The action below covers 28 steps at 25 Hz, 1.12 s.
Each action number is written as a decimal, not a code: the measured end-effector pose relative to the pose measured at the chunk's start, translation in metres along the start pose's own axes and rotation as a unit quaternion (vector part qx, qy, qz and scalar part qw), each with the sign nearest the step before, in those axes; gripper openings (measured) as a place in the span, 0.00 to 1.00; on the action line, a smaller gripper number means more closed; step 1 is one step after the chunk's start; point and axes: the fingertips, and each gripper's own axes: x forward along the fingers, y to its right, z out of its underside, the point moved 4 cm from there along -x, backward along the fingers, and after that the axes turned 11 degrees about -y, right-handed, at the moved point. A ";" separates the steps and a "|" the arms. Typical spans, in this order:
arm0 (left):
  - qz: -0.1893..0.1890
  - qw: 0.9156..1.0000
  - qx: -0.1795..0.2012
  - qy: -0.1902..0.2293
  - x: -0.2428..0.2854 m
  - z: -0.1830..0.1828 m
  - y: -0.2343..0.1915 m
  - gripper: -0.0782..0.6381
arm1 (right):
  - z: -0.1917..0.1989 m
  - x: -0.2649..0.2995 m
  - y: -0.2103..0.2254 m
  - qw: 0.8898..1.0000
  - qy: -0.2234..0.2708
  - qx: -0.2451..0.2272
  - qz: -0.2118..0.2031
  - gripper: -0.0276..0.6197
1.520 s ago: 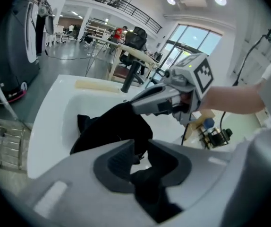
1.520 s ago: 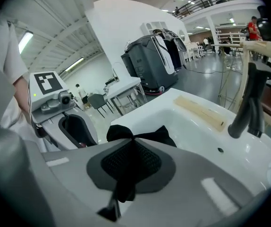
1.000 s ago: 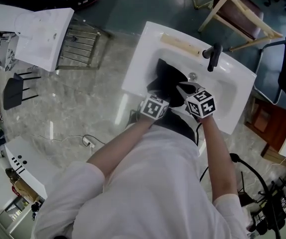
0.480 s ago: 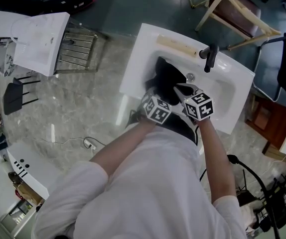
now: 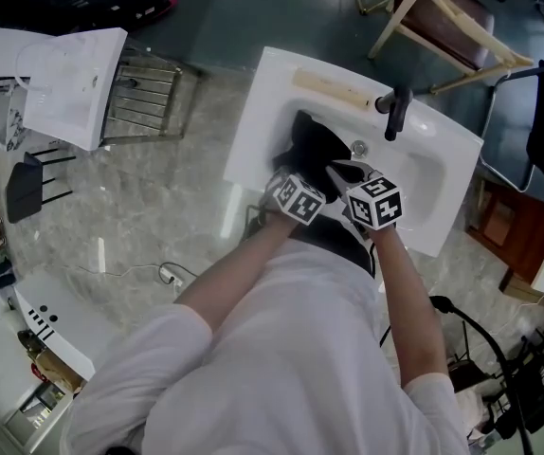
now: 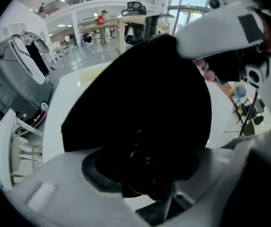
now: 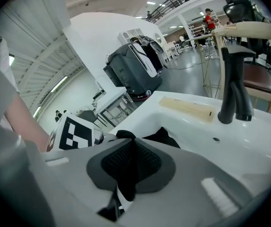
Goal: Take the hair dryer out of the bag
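Bag (image 5: 312, 145) lengthwise in sink (image 5: 270, 88), back rim toward person (image 5: 281, 358), right claw (image 7: 131, 167) pinching it, left claw (image 6: 145, 171) spread wide

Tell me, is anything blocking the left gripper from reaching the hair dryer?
Only the black bag itself. The right gripper pinches its fabric; the open left gripper points down at it, but the dryer can't be made out.

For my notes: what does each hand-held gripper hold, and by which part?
Right hand-held gripper: pinches the black bag by its fabric edge. Left hand-held gripper: nothing, jaws open over the bag.
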 end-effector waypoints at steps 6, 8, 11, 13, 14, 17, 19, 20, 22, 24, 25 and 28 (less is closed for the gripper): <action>0.037 0.998 -0.003 -0.057 0.019 0.004 0.006 0.50 | 0.001 0.004 0.002 1.000 -0.007 0.017 -0.009 0.07; 0.037 0.997 -0.008 -0.068 0.025 0.005 0.004 0.49 | 0.001 0.005 0.002 1.000 -0.010 0.019 -0.011 0.07; 0.036 0.996 0.001 -0.086 0.031 0.002 0.000 0.47 | 0.003 0.008 0.005 1.000 -0.012 0.026 -0.012 0.07; 0.042 0.995 0.012 -0.093 0.034 0.000 0.000 0.47 | 0.005 0.008 0.009 0.999 -0.014 0.030 -0.011 0.07; 0.047 0.995 0.015 -0.092 0.035 -0.001 -0.001 0.46 | 0.007 0.008 0.010 0.999 -0.016 0.033 -0.010 0.07; 0.059 0.995 0.014 -0.080 0.034 -0.003 -0.003 0.45 | 0.010 0.010 0.014 0.999 -0.023 0.041 -0.008 0.07; 0.073 0.995 0.007 -0.068 0.030 -0.004 -0.004 0.45 | 0.012 0.009 0.016 0.999 -0.026 0.047 -0.010 0.10; 0.082 0.995 0.004 -0.063 0.028 -0.003 -0.004 0.45 | 0.012 0.008 0.017 0.998 -0.025 0.051 -0.011 0.12; 0.102 0.993 -0.003 -0.055 0.023 -0.003 -0.005 0.45 | 0.012 0.005 0.018 0.998 -0.019 0.060 -0.014 0.17; 0.114 0.992 -0.007 -0.046 0.018 -0.003 -0.010 0.44 | 0.010 -0.001 0.020 0.997 -0.006 0.070 -0.024 0.22; 0.113 0.993 -0.007 -0.042 0.014 -0.005 -0.014 0.44 | 0.008 -0.005 0.020 0.997 0.004 0.076 -0.033 0.25; 0.112 0.993 -0.012 -0.038 0.000 -0.004 -0.027 0.43 | 0.004 -0.022 0.019 0.992 0.041 0.102 -0.063 0.35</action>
